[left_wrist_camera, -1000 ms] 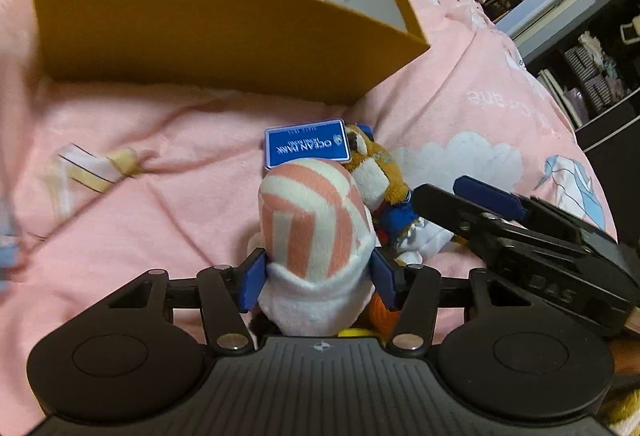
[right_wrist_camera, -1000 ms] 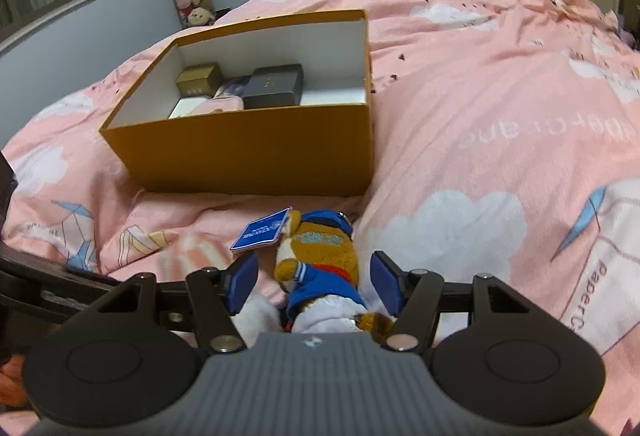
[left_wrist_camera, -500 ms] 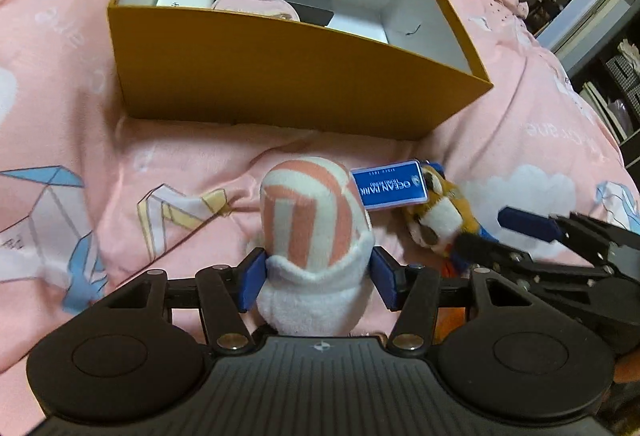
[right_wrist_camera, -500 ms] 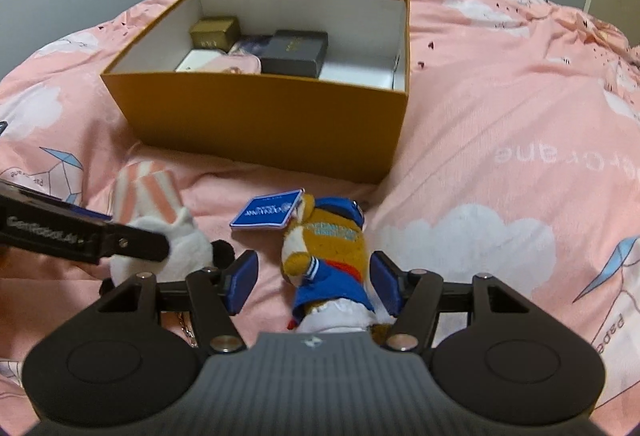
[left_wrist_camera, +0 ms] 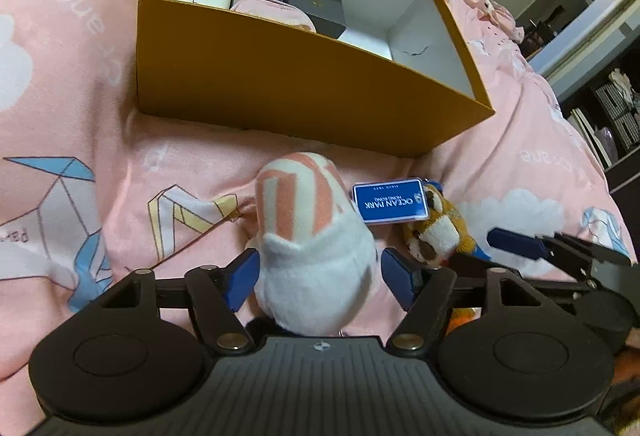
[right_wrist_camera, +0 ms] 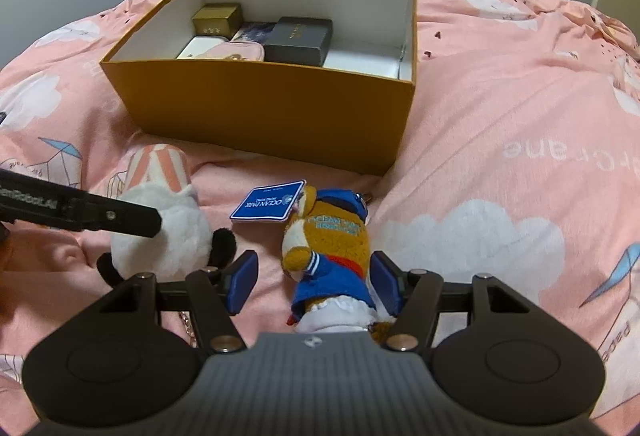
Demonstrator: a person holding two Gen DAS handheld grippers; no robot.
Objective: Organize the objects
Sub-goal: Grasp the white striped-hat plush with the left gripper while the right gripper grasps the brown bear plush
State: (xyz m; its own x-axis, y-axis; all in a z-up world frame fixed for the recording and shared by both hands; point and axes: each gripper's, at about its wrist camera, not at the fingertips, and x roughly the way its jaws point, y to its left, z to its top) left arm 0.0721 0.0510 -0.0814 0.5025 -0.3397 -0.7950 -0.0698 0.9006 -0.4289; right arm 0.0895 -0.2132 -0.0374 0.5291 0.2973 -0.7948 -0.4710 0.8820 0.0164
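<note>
A white plush with a pink-striped hat (left_wrist_camera: 308, 236) lies on the pink bedspread between the fingers of my left gripper (left_wrist_camera: 320, 276). The left finger touches it; a small gap shows at the right finger. It also shows in the right wrist view (right_wrist_camera: 164, 232). A brown plush in blue clothes (right_wrist_camera: 332, 256) with a blue Ocean Park tag (right_wrist_camera: 268, 201) lies between the fingers of my right gripper (right_wrist_camera: 314, 282), which is open around it. That plush also shows in the left wrist view (left_wrist_camera: 436, 232). An open orange box (right_wrist_camera: 256, 103) stands just beyond both plushes.
The box (left_wrist_camera: 280, 83) holds a gold box (right_wrist_camera: 216, 19), a black box (right_wrist_camera: 300, 39), a white box (right_wrist_camera: 196, 47) and a pink pouch (right_wrist_camera: 240, 51); its right end shows bare white floor. Shelves and a door stand at the far right (left_wrist_camera: 600, 35).
Both grippers have risen and drawn back, so more of the box interior shows. The left gripper's fingers have spread slightly off the striped plush. The right gripper stays open around the brown plush.
</note>
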